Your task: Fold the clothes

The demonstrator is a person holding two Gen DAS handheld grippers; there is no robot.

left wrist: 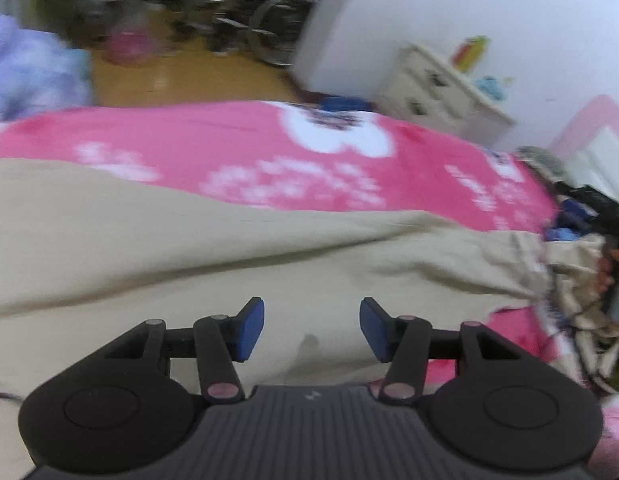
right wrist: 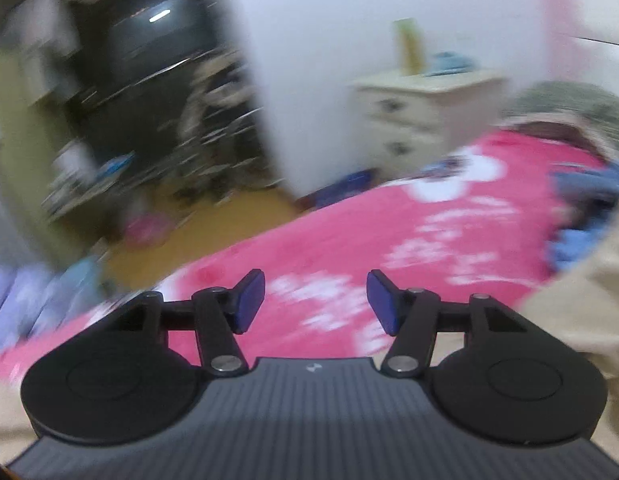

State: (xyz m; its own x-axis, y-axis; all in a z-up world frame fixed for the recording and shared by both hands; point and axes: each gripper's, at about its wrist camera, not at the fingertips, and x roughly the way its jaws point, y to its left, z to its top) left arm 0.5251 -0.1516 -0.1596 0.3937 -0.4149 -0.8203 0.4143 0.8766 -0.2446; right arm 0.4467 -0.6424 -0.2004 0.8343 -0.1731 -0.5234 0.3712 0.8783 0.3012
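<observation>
Two grippers are showing, each spread with nothing between its pads: the left gripper [left wrist: 311,329] is hanging just over one beige garment [left wrist: 189,248] lying on the bed, while the right gripper [right wrist: 315,301] is looking across the pink blanket [right wrist: 329,240], the garment off to its right. Beyond, one white dresser [right wrist: 421,120] is standing against the wall.

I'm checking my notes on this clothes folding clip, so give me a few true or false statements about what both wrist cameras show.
1. The left tongs are open with nothing between them. True.
2. The right tongs are clamped on the beige garment. False: they are open and empty.
3. The beige garment lies on a pink blanket. True.
4. The blanket is plain green. False: it is pink with white patterns.
5. A white drawer chest stands by the wall. True.
</observation>
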